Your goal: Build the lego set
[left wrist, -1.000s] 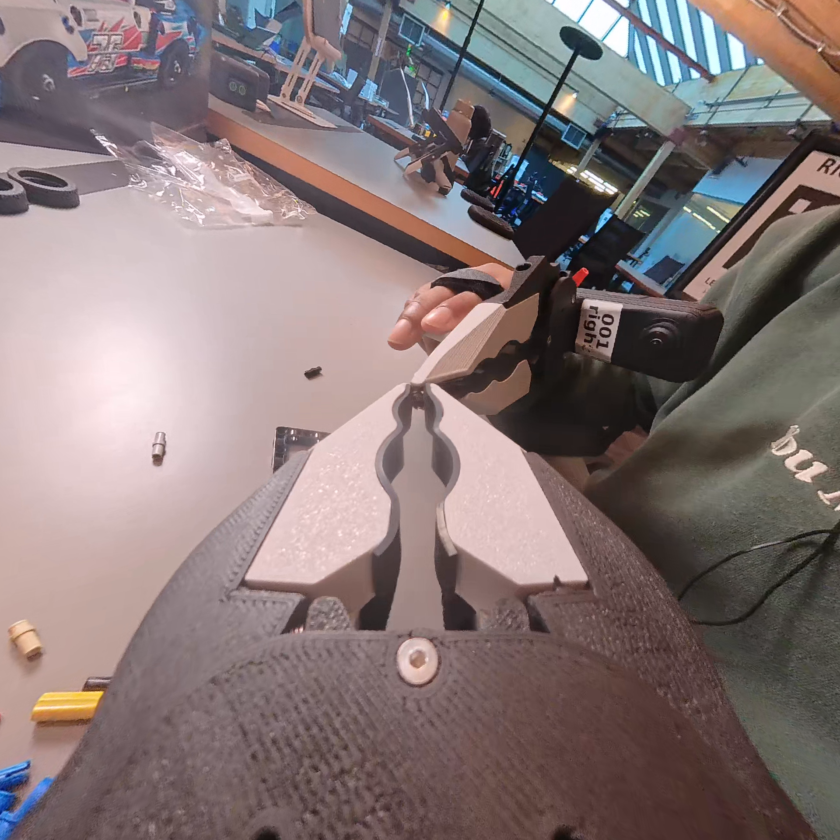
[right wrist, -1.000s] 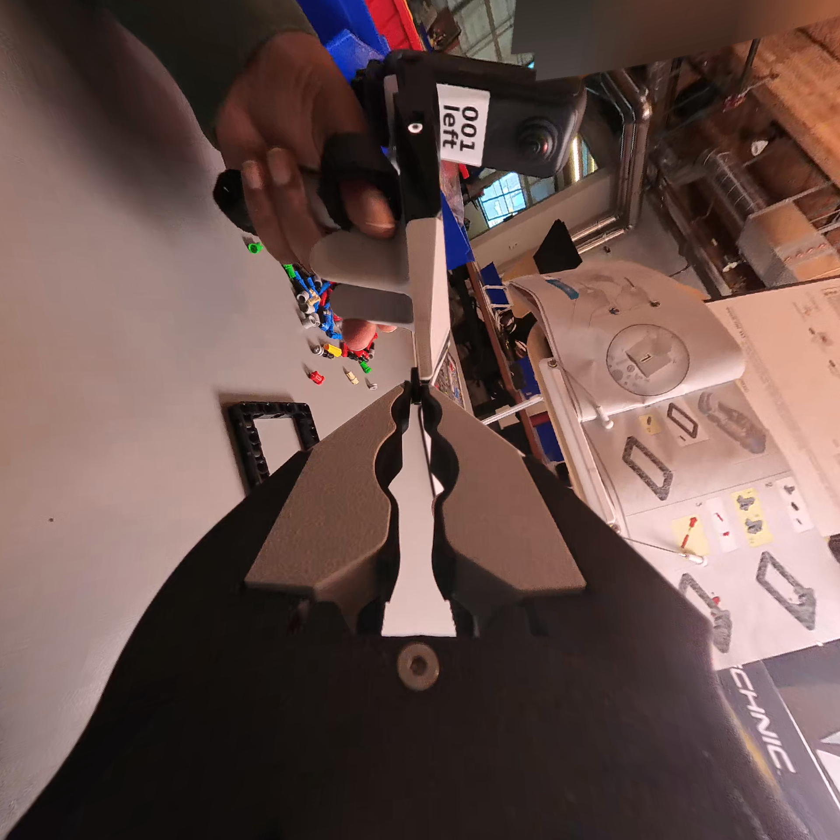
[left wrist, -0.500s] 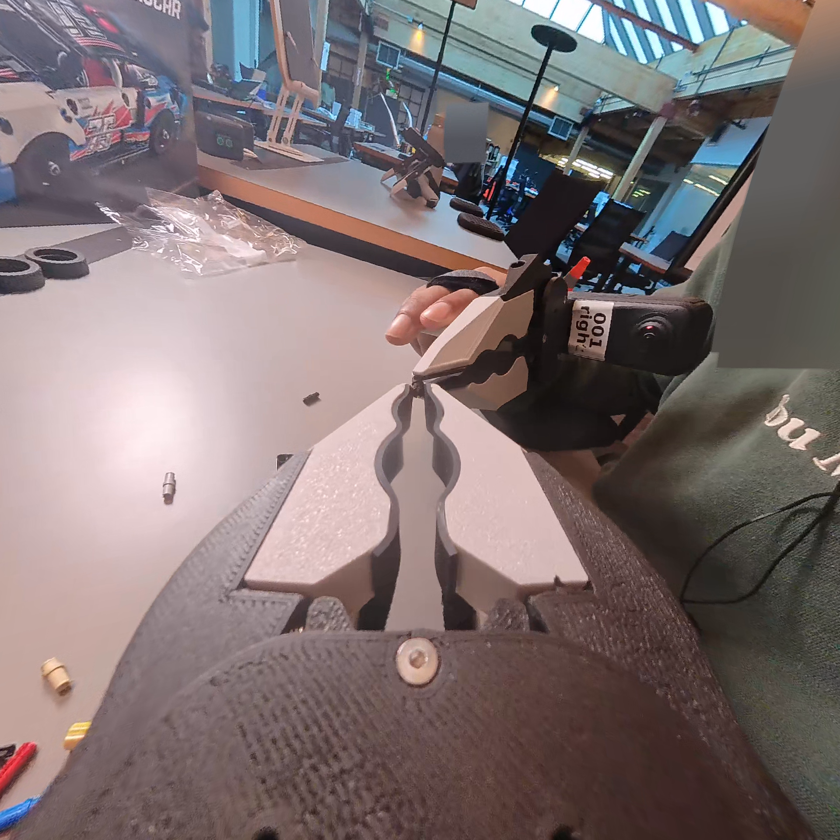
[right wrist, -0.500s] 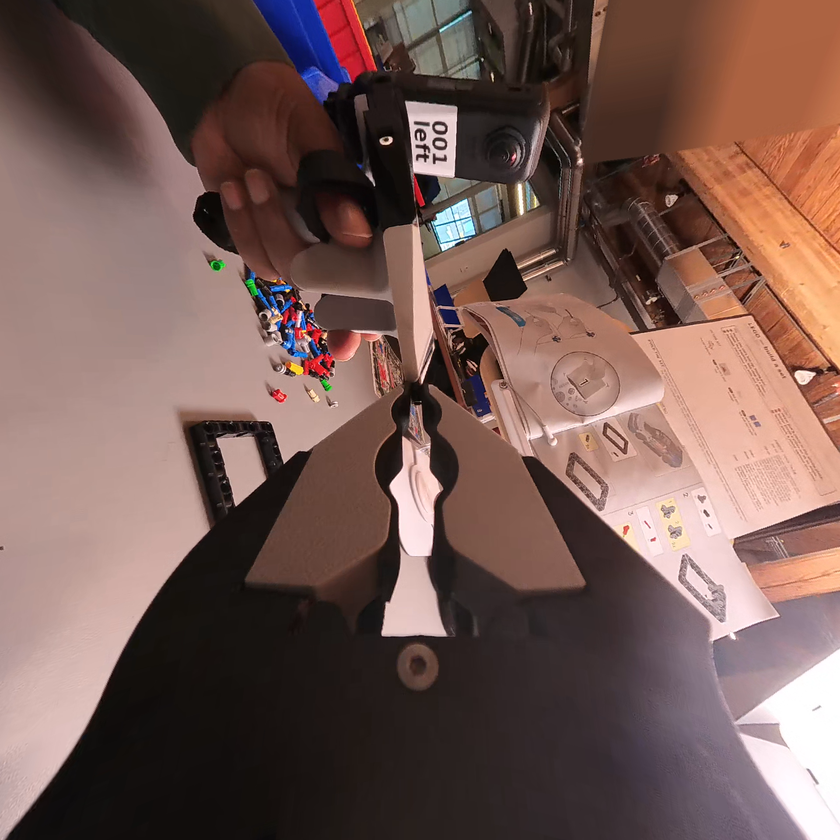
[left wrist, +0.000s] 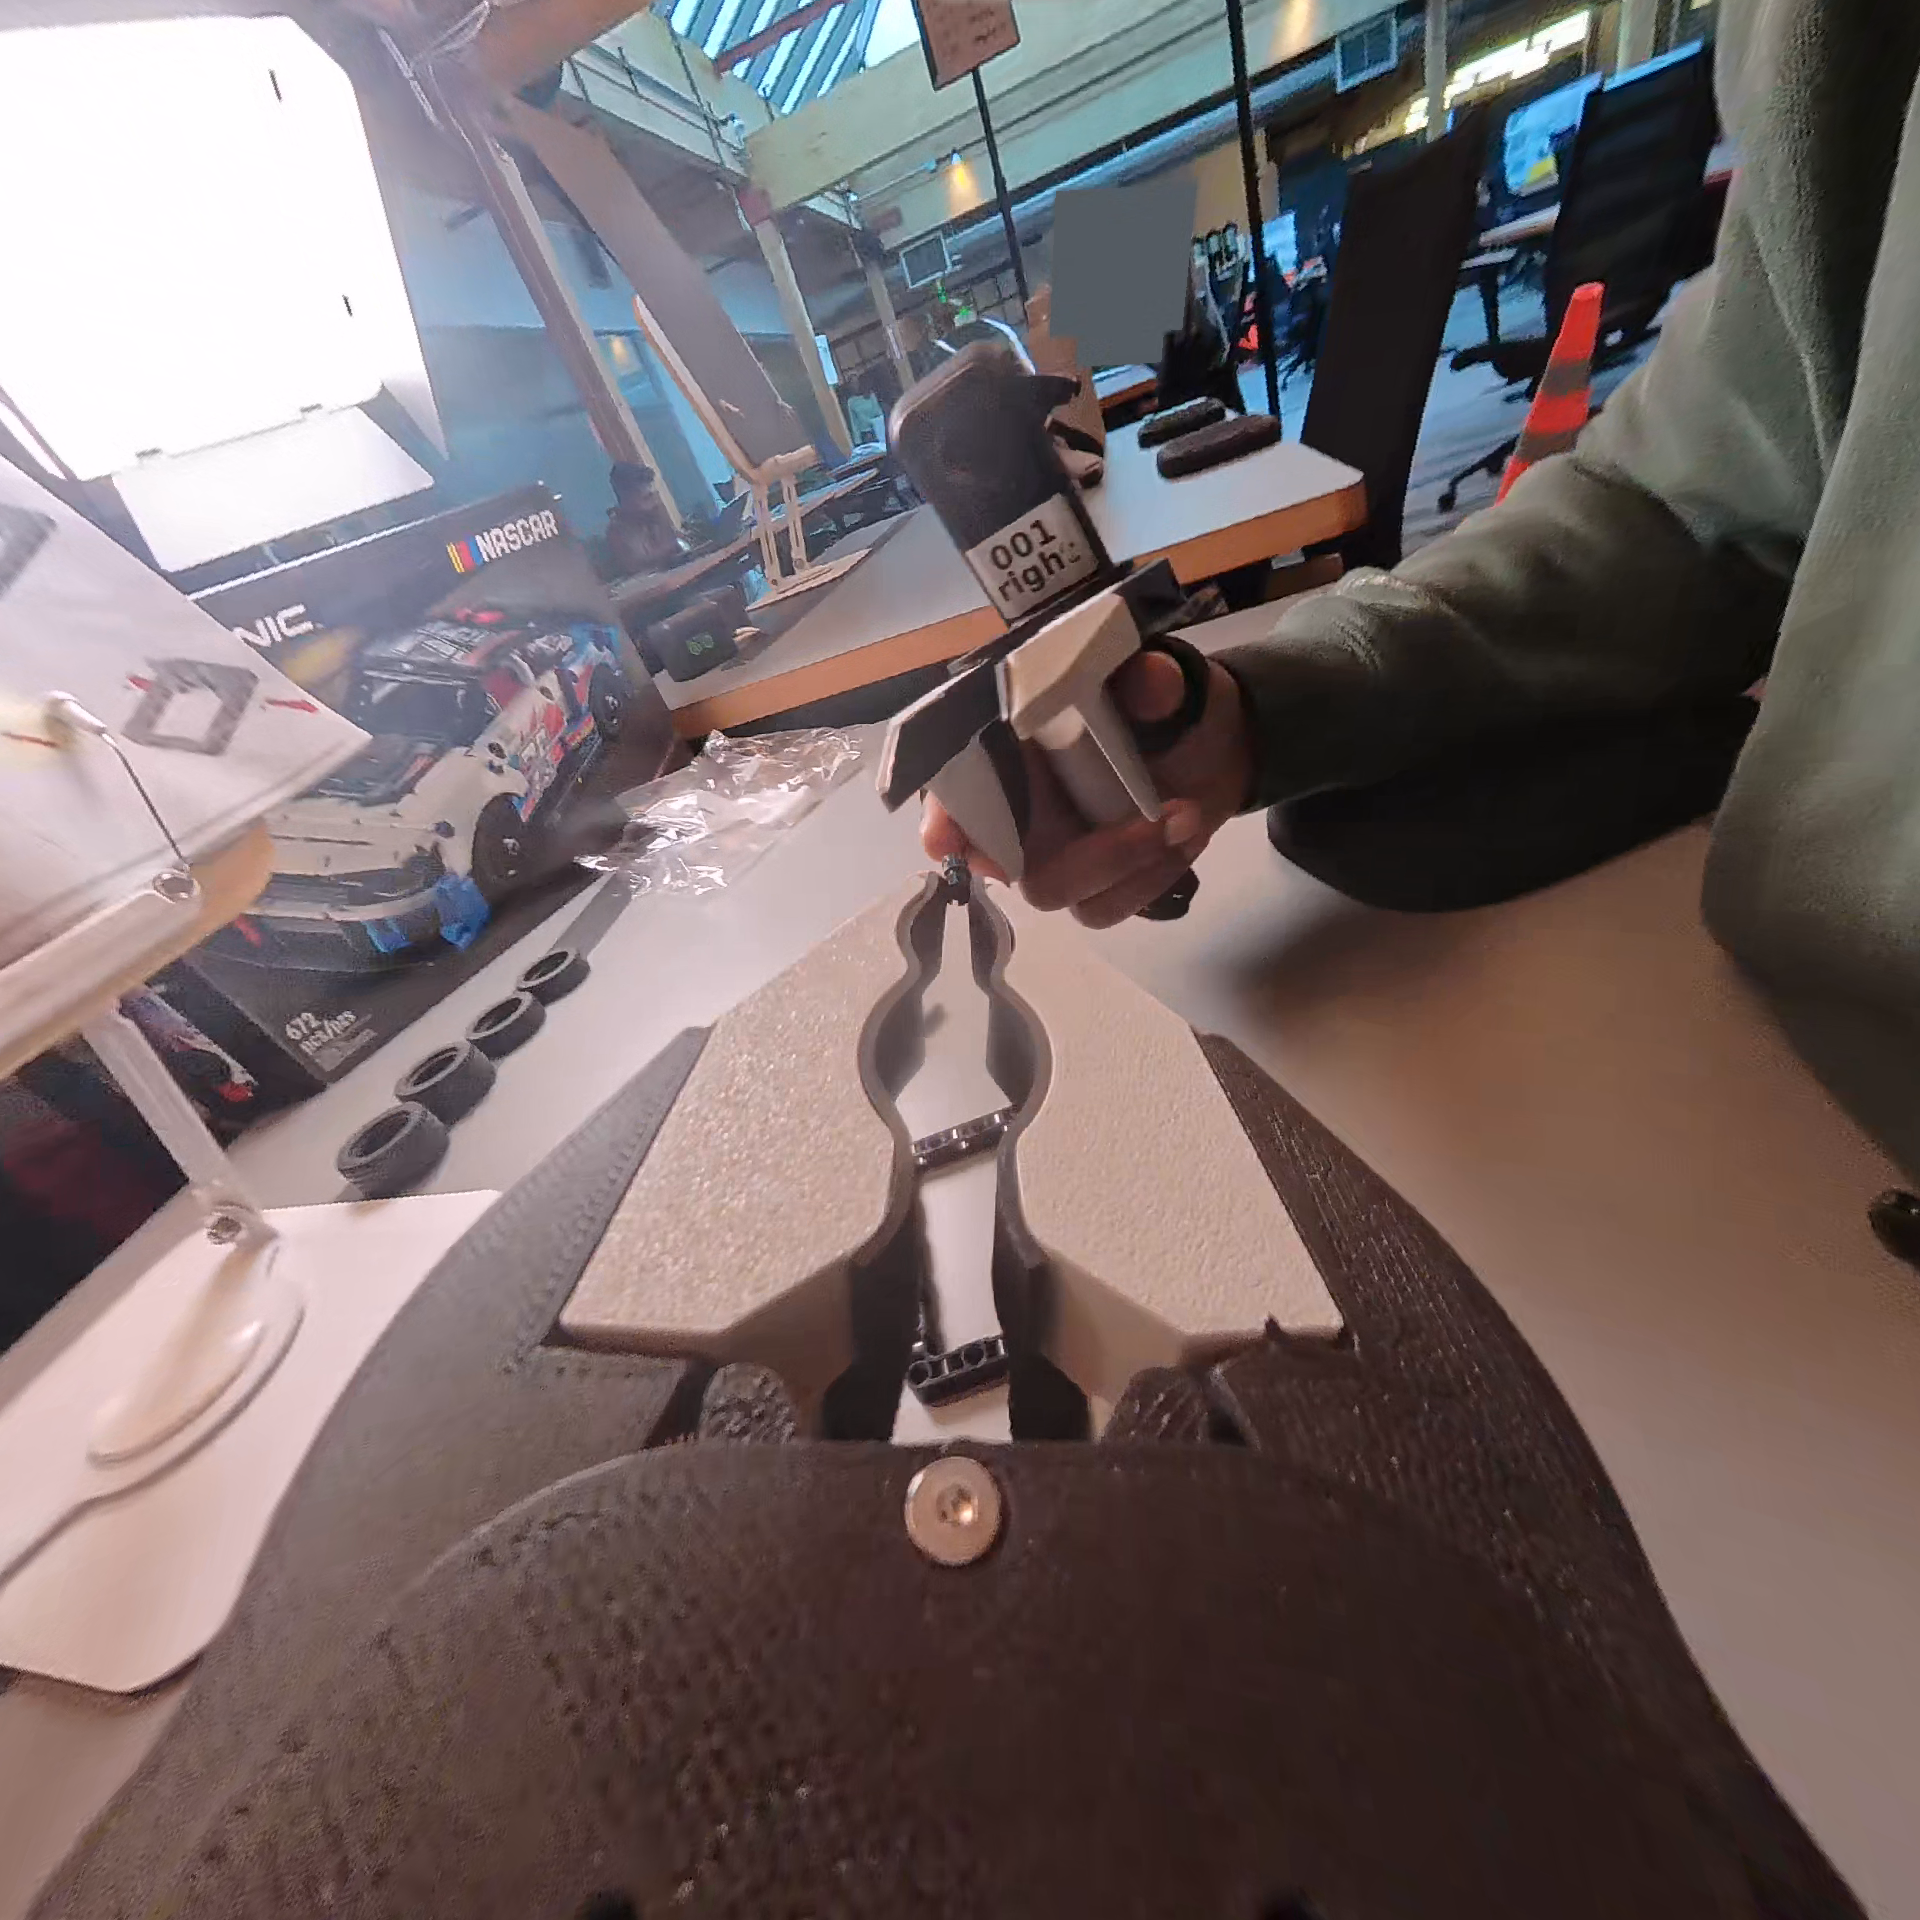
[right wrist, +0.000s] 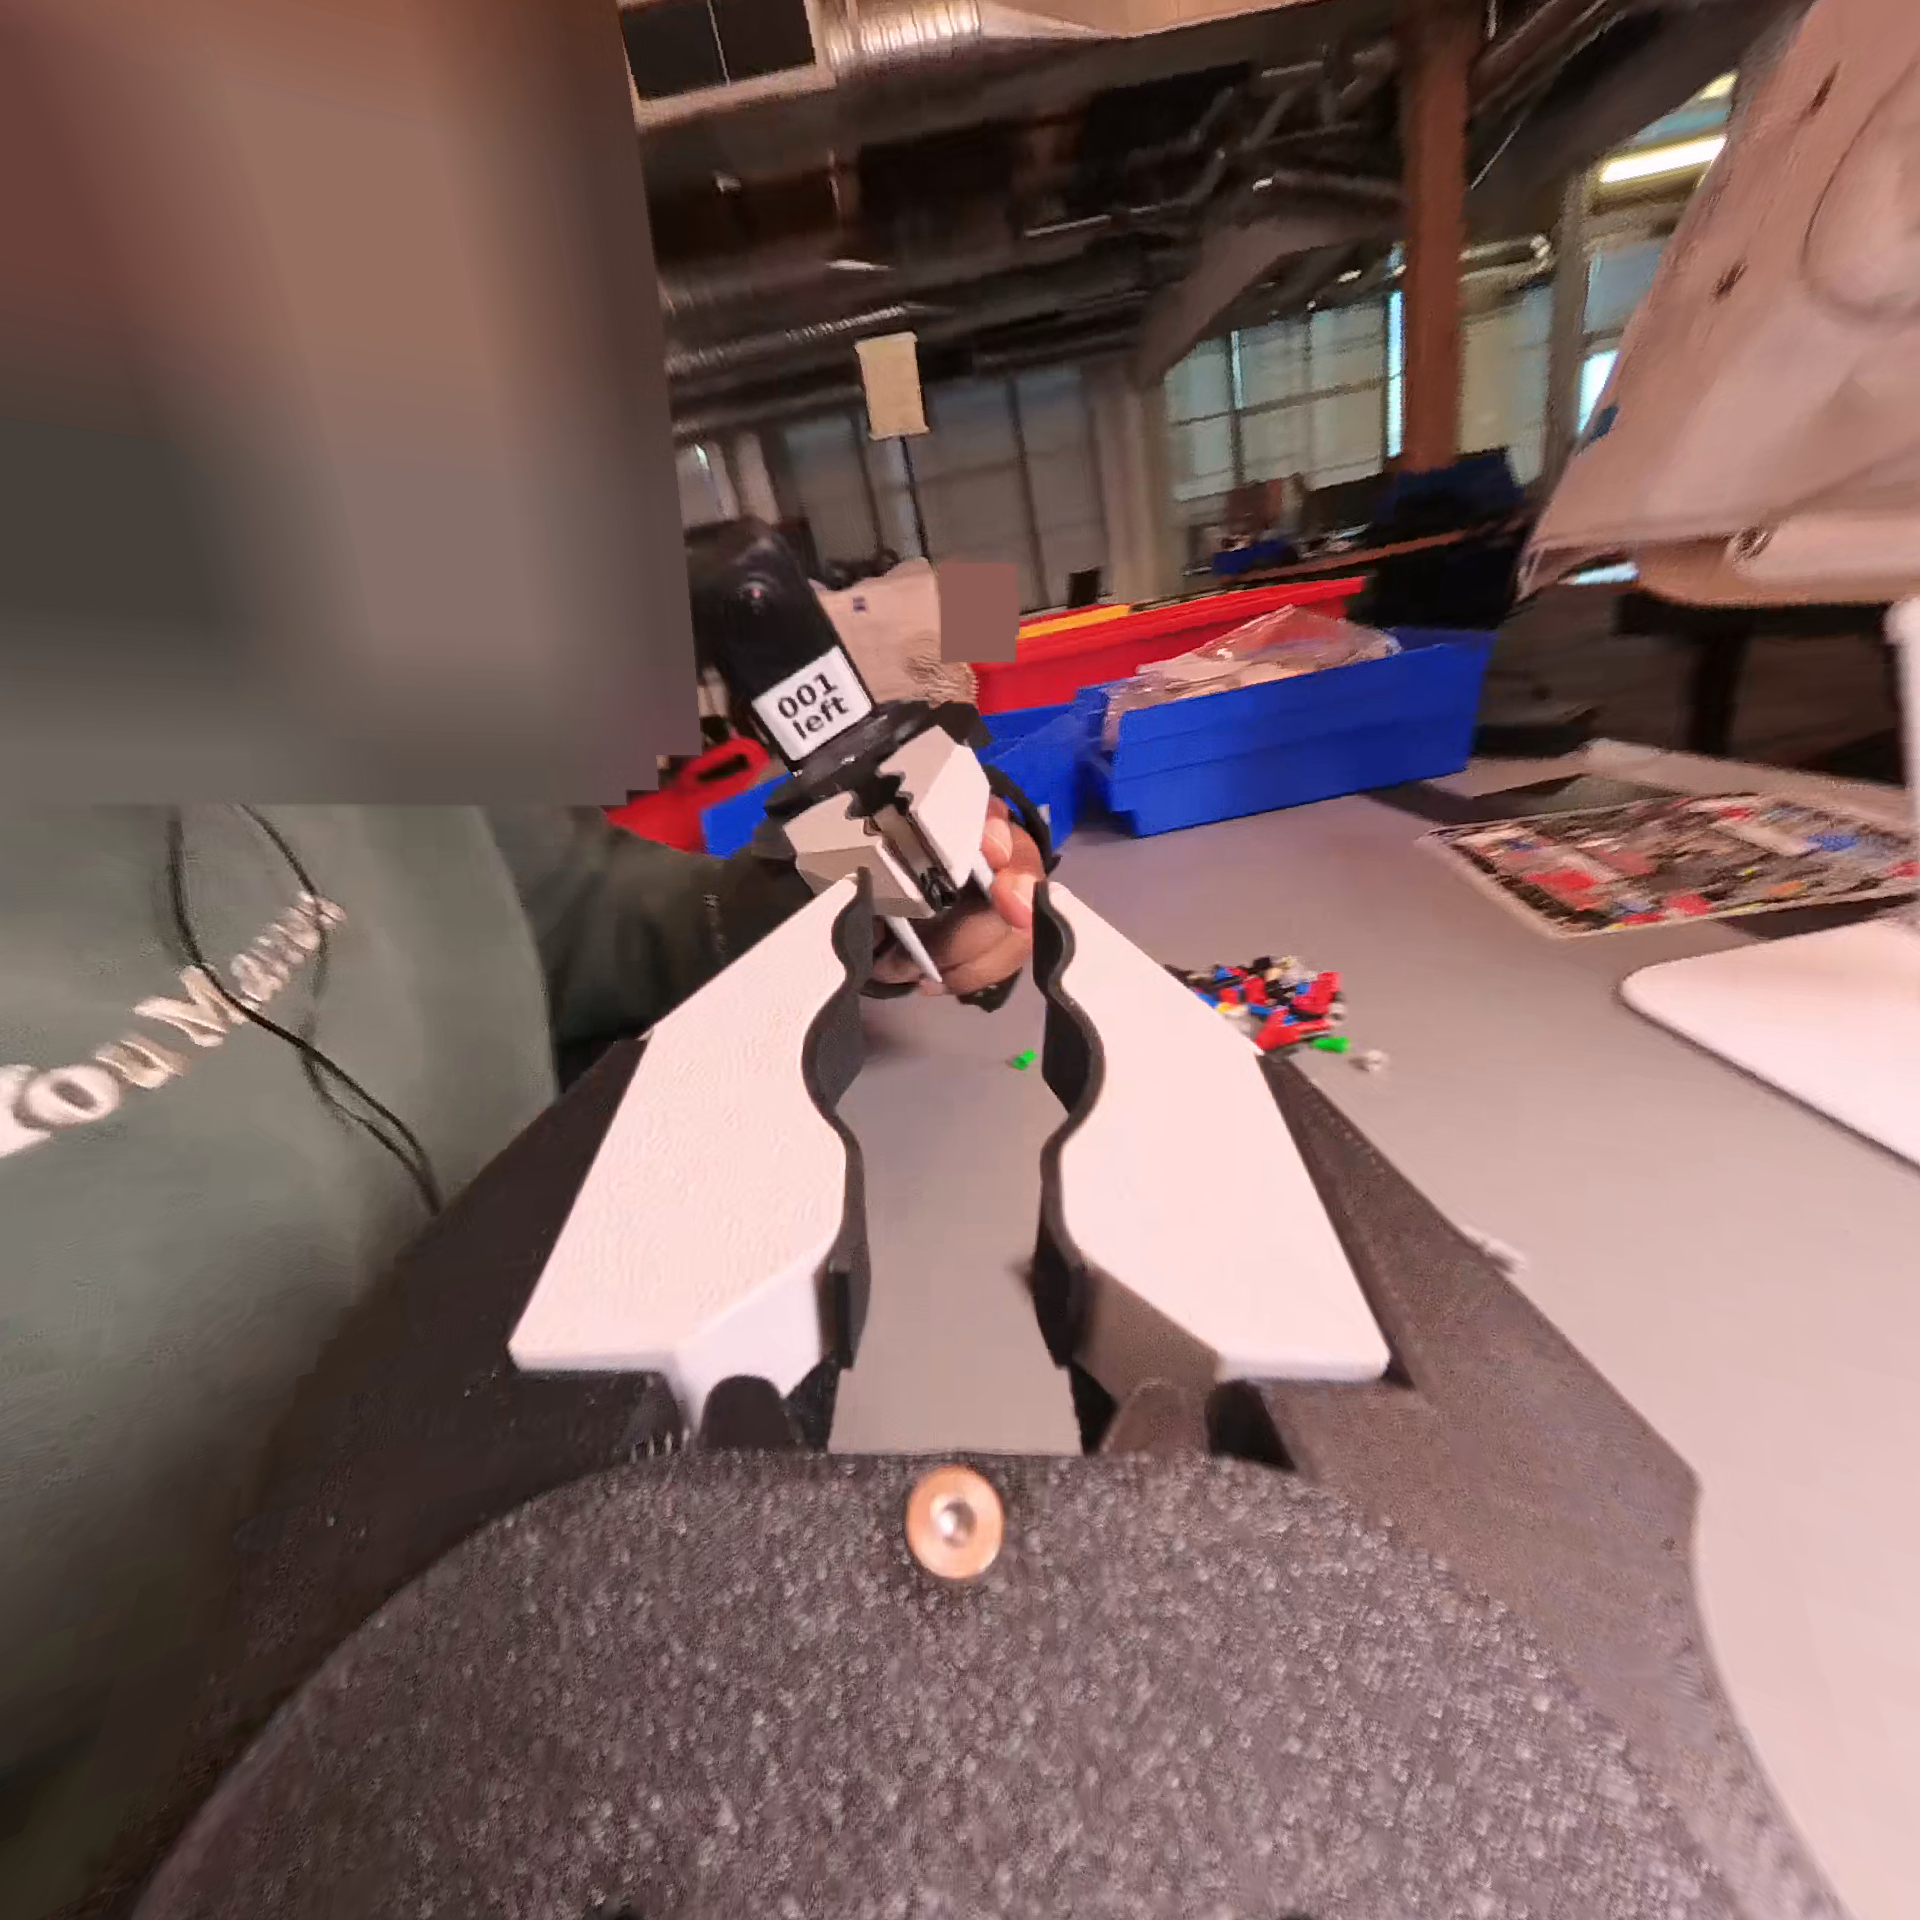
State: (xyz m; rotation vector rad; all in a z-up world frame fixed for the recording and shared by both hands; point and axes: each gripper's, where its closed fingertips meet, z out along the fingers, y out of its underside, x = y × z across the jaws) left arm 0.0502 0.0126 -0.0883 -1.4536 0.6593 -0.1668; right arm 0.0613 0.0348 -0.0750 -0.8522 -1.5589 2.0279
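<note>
My left gripper (left wrist: 953,902) is shut on a small dark pin (left wrist: 953,889) that pokes out past its fingertips. It also shows in the right wrist view (right wrist: 932,890), just beyond my own tips, with the pin still pinched. My right gripper (right wrist: 945,899) is open and holds nothing; its fingers stand on either side of the left gripper's tip without touching the pin. In the left wrist view the right gripper (left wrist: 940,831) hangs just behind the pin. A black frame beam (left wrist: 961,1127) lies on the grey table (left wrist: 1351,1039) below my left fingers.
Several black tyres (left wrist: 447,1081), the set's box (left wrist: 416,748) and a plastic bag (left wrist: 717,800) lie at the left. A white booklet stand (left wrist: 156,1403) is near left. A pile of small pieces (right wrist: 1273,1003), a green piece (right wrist: 1023,1060) and blue bins (right wrist: 1299,727) lie right. Both grippers' tips are close together, under 4 cm apart.
Both grippers were shut tip to tip on the small pin. The right gripper has opened and let go; the pin stays in the left gripper. Both views have swung round to upright.
</note>
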